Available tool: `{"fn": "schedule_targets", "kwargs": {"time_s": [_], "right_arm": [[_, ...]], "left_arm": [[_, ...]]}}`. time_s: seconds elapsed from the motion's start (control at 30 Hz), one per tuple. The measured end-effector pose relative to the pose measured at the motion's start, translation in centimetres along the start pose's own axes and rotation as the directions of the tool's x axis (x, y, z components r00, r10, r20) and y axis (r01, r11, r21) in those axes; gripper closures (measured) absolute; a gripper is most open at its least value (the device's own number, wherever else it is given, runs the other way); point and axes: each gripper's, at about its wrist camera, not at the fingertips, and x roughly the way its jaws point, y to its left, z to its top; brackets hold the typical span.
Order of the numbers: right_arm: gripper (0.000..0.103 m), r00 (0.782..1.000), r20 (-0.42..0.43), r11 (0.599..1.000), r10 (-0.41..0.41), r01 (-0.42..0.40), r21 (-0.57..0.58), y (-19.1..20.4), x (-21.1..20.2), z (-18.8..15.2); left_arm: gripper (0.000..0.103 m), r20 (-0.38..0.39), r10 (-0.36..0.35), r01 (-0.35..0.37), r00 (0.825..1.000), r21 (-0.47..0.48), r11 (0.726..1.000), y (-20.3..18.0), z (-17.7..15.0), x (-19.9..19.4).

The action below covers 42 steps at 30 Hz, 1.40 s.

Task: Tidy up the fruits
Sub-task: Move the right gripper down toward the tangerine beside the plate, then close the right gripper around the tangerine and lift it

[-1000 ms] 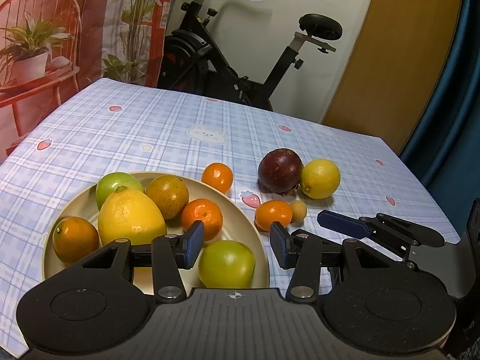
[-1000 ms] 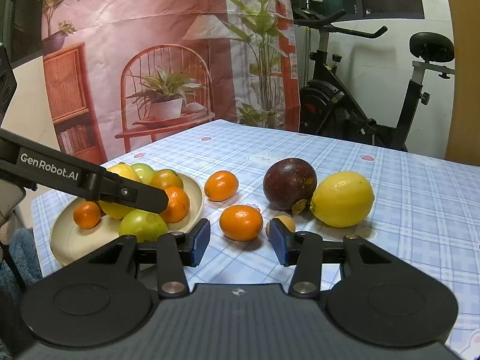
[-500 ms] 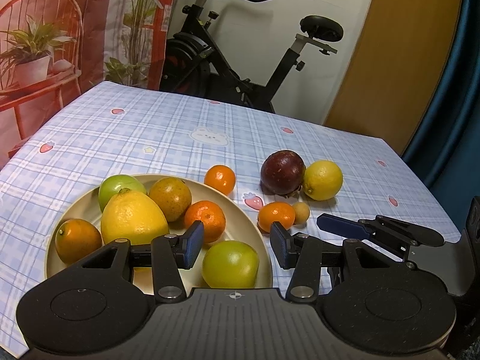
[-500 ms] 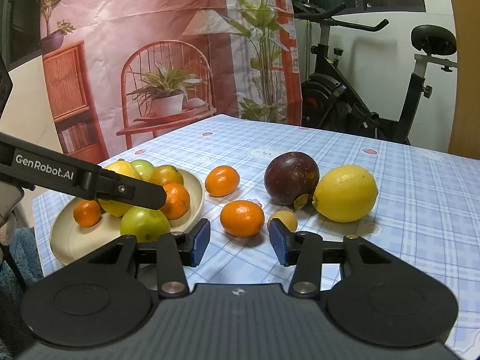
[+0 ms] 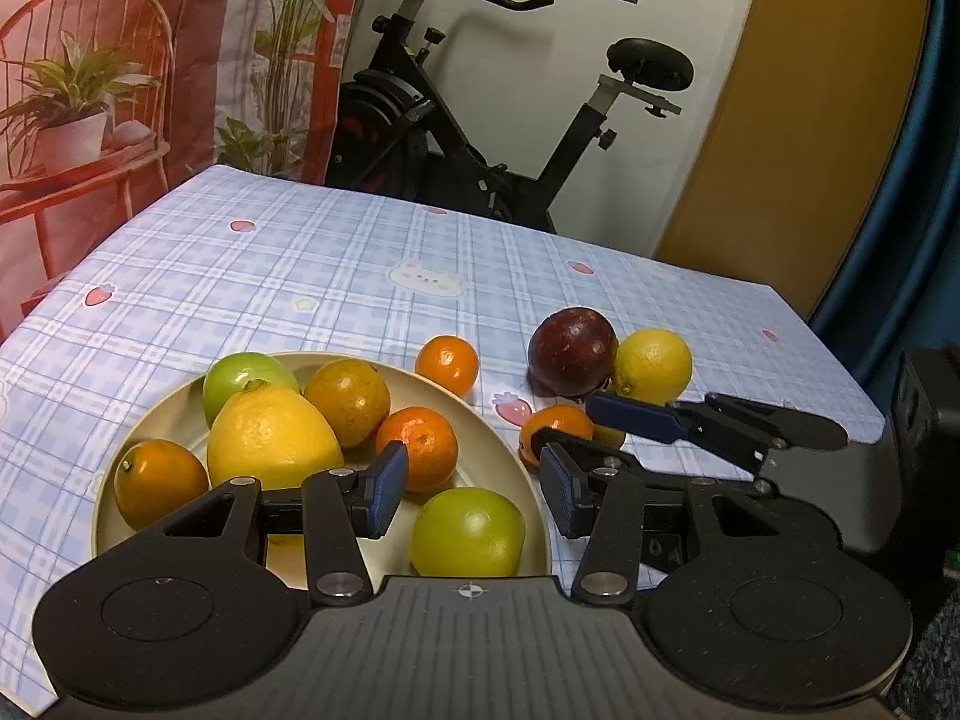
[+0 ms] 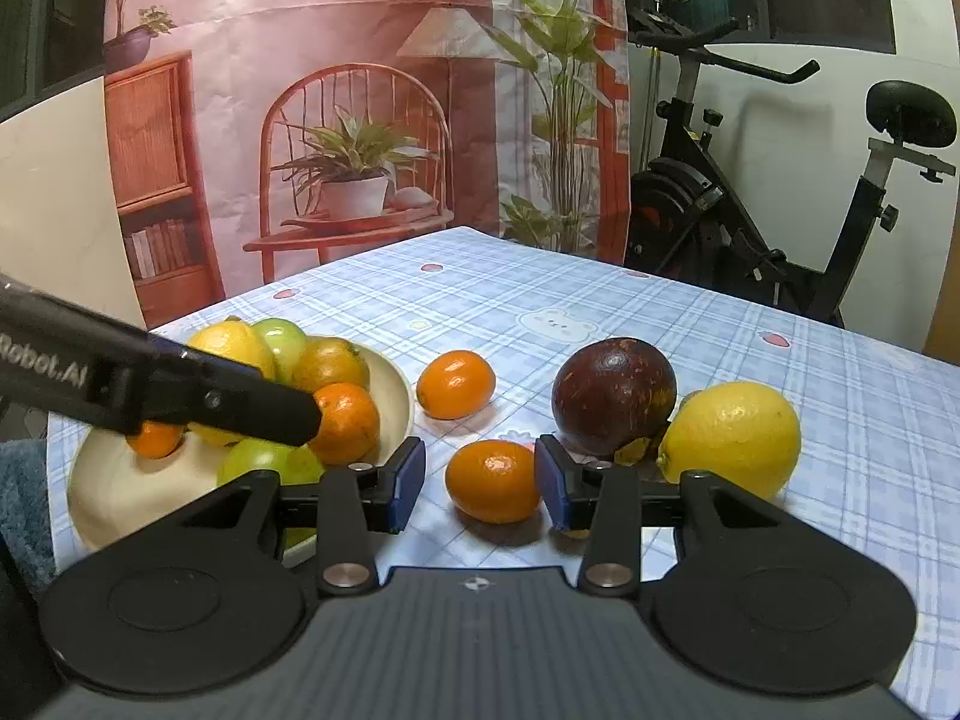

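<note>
A cream plate (image 5: 180, 414) (image 6: 108, 486) holds several fruits: a big lemon (image 5: 273, 438), green fruits and oranges. On the cloth lie a near mandarin (image 6: 493, 480) (image 5: 555, 423), a far mandarin (image 6: 456, 384) (image 5: 447, 365), a dark purple fruit (image 6: 612, 396) (image 5: 573, 351), a lemon (image 6: 735, 435) (image 5: 653, 363) and a small yellow fruit, mostly hidden. My right gripper (image 6: 480, 483) is open with the near mandarin between its fingertips. My left gripper (image 5: 471, 483) is open and empty above the plate's near right edge.
The table has a blue checked cloth (image 5: 336, 276). An exercise bike (image 5: 480, 138) stands behind its far edge. A printed backdrop with chair and plants (image 6: 360, 150) hangs to the left. The table's right edge (image 5: 840, 360) is close to the lemon.
My right gripper has moved forward and its open fingers now flank the near mandarin. The left gripper has shifted only slightly.
</note>
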Motion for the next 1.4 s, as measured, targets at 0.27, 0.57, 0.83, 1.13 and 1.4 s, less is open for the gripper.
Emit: {"fn": "schedule_targets", "kwargs": {"time_s": [0.27, 0.57, 0.83, 1.13, 1.4], "right_arm": [[0.059, 0.998, -0.054, 1.0, -0.013, 0.013, 0.006, -0.5, 1.7, 0.6], [0.059, 0.994, -0.092, 0.997, -0.054, 0.049, -0.056, 0.6, 2.1, 0.1], [0.059, 0.997, -0.062, 0.998, -0.047, 0.045, -0.041, 0.5, 1.1, -0.2], [0.059, 1.0, -0.026, 1.0, -0.014, 0.014, 0.004, -0.3, -0.2, -0.4], [0.059, 1.0, -0.003, 0.999, -0.021, 0.021, 0.03, -0.7, -1.1, -0.6]], "left_arm": [[0.052, -0.002, 0.006, -0.006, 1.0, -0.003, 1.0, 0.2, 0.1, 0.1], [0.052, -0.009, 0.015, -0.015, 1.0, -0.001, 1.0, 0.2, 0.0, 0.2], [0.052, -0.013, 0.018, -0.018, 1.0, -0.001, 1.0, 0.2, 0.0, 0.3], [0.052, -0.018, 0.022, -0.022, 1.0, -0.008, 1.0, 0.3, 0.0, 0.4], [0.052, 0.0, 0.016, -0.016, 1.0, 0.012, 1.0, 0.1, 1.8, 0.7]]}}
